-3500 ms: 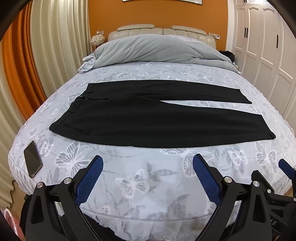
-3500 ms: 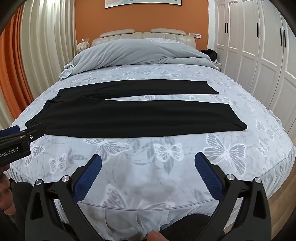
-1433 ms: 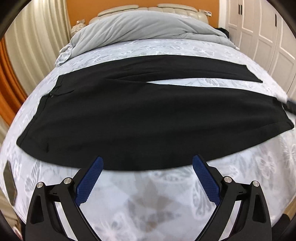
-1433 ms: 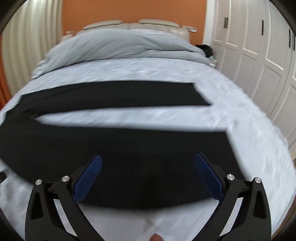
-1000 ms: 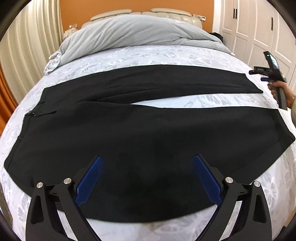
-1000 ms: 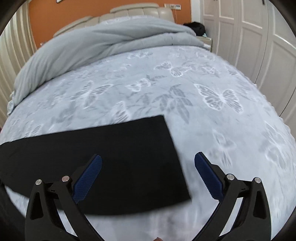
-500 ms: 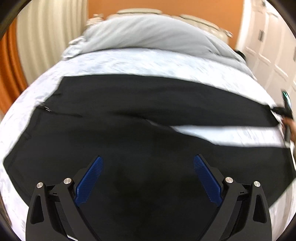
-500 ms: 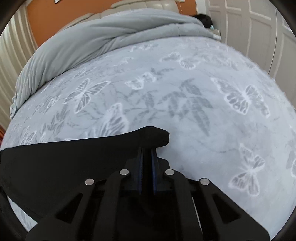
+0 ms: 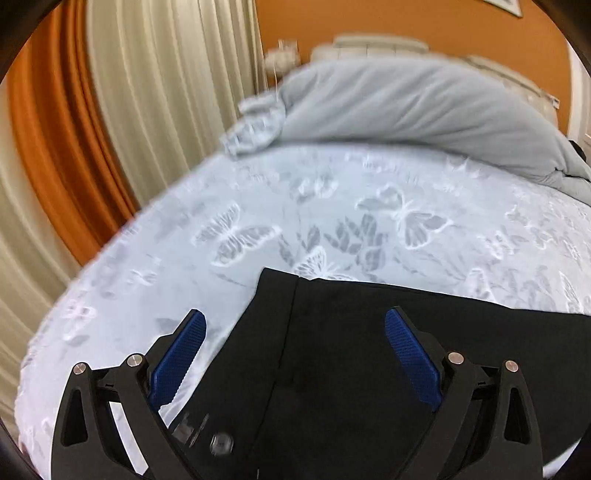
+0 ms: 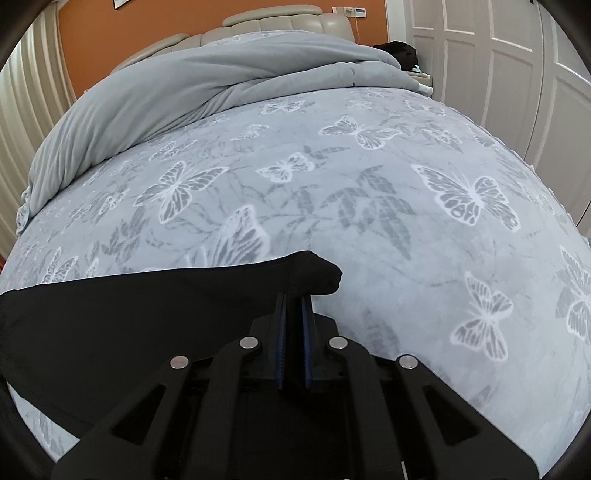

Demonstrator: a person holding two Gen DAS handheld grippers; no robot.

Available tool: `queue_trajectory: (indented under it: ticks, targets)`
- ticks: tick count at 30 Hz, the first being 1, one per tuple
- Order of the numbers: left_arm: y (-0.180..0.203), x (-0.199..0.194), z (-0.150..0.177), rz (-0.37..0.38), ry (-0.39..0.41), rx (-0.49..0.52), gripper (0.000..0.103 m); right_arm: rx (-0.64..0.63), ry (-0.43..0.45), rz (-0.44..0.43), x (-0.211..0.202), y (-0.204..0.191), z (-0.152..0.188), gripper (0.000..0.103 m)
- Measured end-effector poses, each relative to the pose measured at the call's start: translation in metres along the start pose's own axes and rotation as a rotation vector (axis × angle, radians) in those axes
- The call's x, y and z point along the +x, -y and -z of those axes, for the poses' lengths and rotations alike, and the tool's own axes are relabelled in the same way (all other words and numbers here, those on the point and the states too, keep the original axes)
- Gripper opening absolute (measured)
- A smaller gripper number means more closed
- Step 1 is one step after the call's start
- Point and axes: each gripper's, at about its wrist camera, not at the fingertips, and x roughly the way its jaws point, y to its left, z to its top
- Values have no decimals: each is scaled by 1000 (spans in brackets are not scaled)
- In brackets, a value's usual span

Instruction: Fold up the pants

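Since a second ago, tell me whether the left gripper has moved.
Yes. The left gripper has swung left along the pants, from mid-leg to the waistband end; the curtains now fill its left side.

Soft, even indoor light — left view smeared by motion blur, right view sharp; fisheye bends both, corners black.

- A bed covered by a pale blue-grey butterfly-print bedspread fills mid-frame.
- A rumpled grey duvet lies heaped upper left, against a cream padded headboard.
- Orange wall behind.
- White panelled wardrobe doors at right.
- Cream pleated curtains at left.
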Motion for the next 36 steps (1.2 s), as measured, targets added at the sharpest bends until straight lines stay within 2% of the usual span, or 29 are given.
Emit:
queue_trajectory:
  ticks: [3, 6, 9, 12, 13, 15, 16, 17, 22, 25, 29, 31, 33, 34, 35, 36]
  targets:
    - [-4, 33, -8, -40, -51, -20, 95, 10, 5, 11, 1, 0, 1, 6]
    - [-12, 76, -8, 8, -187, -103, 95, 7, 4, 19, 3, -2, 2, 6]
    - [-22, 96, -7, 56, -228, -182, 95, -6, -3, 28, 3, -5, 3, 6]
    - [-19, 101, -2, 41, -226, -152, 61, -8, -3, 33, 2, -6, 4, 6]
    - [-20, 98, -2, 40, -214, -139, 36, -6, 4, 36, 0, -6, 4, 6]
    - [-26, 90, -5, 107, -202, -163, 27, -4, 11, 21, -7, -7, 4, 6]
    - [-29, 81, -6, 141, -181, -176, 18, -2, 26, 19, -13, -8, 4, 6]
    - [-31, 74, -8, 172, -157, -182, 14, 0, 38, 12, -20, -9, 3, 6]
    - [-50, -15, -10, 301, -41, -181, 10, -2, 121, -30, -79, -7, 3, 6]
    - [-72, -77, 1, 391, 12, -181, 9, -26, 174, -65, -134, 2, 10, 6]
    - [-101, -144, 37, 419, 25, -158, 9, -72, 212, -99, -208, 14, 39, 6]
    - [-119, -172, 67, 430, 10, -153, 9, -99, 205, -90, -232, 20, 60, 6]
    - [-130, -184, 95, 418, -18, -146, 10, -129, 171, -80, -249, 28, 91, 6]
    - [-134, -186, 112, 402, -43, -134, 13, -138, 155, -80, -252, 30, 101, 7]
    - [-137, -185, 124, 390, -60, -132, 25, -151, 113, -77, -252, 34, 121, 10]
    - [-140, -184, 143, 369, -89, -131, 32, -149, 80, -70, -249, 37, 136, 14]
